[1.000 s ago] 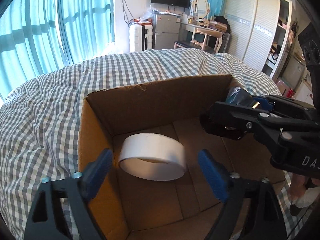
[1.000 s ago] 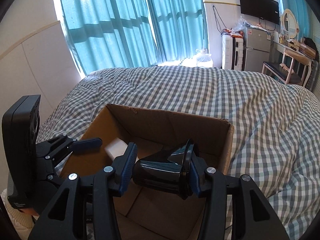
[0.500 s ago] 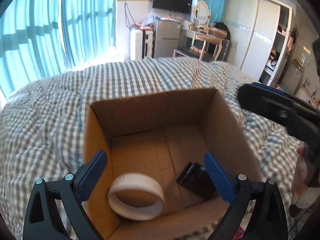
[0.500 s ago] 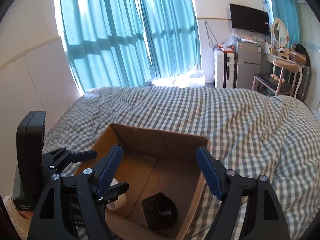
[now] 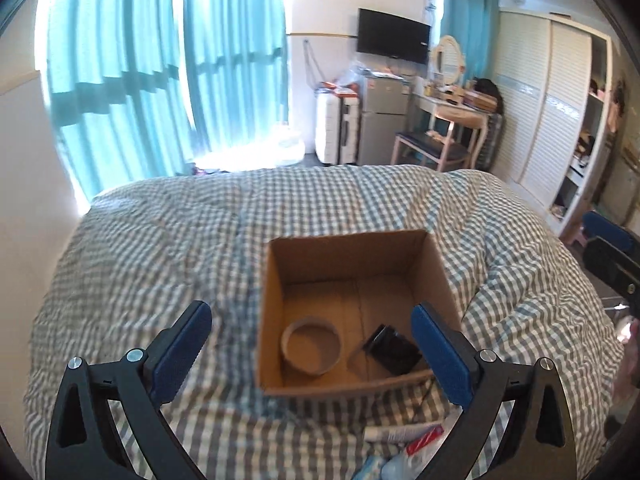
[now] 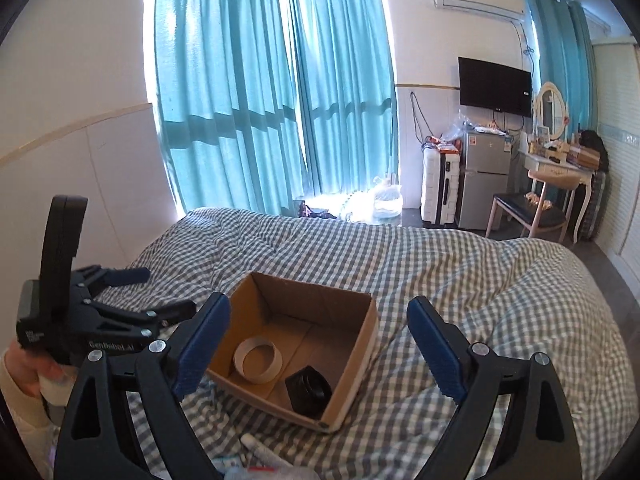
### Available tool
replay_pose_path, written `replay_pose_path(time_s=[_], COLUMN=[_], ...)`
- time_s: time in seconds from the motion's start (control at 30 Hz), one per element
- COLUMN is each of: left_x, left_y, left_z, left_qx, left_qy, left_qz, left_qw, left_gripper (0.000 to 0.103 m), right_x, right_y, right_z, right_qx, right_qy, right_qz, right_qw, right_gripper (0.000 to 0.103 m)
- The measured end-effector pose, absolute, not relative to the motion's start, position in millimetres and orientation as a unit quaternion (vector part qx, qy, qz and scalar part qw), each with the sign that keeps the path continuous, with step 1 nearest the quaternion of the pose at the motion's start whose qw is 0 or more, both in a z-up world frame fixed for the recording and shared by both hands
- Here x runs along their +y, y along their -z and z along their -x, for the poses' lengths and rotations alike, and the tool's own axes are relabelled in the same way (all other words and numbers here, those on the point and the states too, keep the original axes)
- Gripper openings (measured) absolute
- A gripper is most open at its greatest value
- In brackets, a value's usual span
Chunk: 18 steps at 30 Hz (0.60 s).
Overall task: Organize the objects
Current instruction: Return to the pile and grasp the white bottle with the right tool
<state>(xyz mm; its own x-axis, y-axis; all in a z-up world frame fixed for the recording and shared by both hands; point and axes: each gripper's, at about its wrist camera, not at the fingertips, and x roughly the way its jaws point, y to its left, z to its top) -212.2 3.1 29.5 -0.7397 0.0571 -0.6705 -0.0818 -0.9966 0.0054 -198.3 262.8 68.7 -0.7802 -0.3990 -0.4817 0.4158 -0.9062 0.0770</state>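
An open cardboard box [image 5: 344,264] [image 6: 360,344] sits on the checked quilt. Inside lie a white tape roll [image 5: 312,368] [image 6: 260,379] on the left and a black object [image 5: 394,350] [image 6: 308,394] on the right. My left gripper [image 5: 310,312] [image 6: 160,290] hangs above and short of the box, its jaws opening wide with nothing between them. My right gripper [image 6: 318,306] is also back from the box, jaws opening and empty. One of its fingers [image 5: 612,260] shows at the right edge of the left wrist view.
A white tube [image 5: 404,434] [image 6: 264,450] and other small packets lie on the quilt [image 5: 160,260] nearest me. A hand [image 6: 24,368] holds the left gripper. Beyond the bed stand curtains, a suitcase, a fridge [image 6: 484,180], a chair and a wardrobe.
The right gripper opened and dropped the black object into the box. The tape roll came to rest on the box floor. Both grippers rose and drew back from the box.
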Motion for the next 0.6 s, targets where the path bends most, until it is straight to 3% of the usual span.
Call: replay_pose_path(time_s=[0.27, 0.47, 0.6], left_x=[-7, -14, -16], left_y=[4, 57, 82], left_z=[141, 89, 74], left_qx=[0.024, 0.005, 0.043], left_qy=[-0.931, -0.917, -0.903], left_qz=[0.365, 0.398, 0.425], left_qw=[-0.014, -0.027, -0.038], left_gripper=[0.102, 0.102, 0.102], right_x=[262, 242, 211], right_y=[-42, 22, 68], right_z=[142, 88, 63], right_qx=[0.055, 0.053, 0.081], right_qy=[0.934, 0.925, 0.905], right_qz=[-0.285, -0.329, -0.361], right_qw=[0.208, 0.183, 0.211], right_gripper=[0.091, 0.091, 0.090])
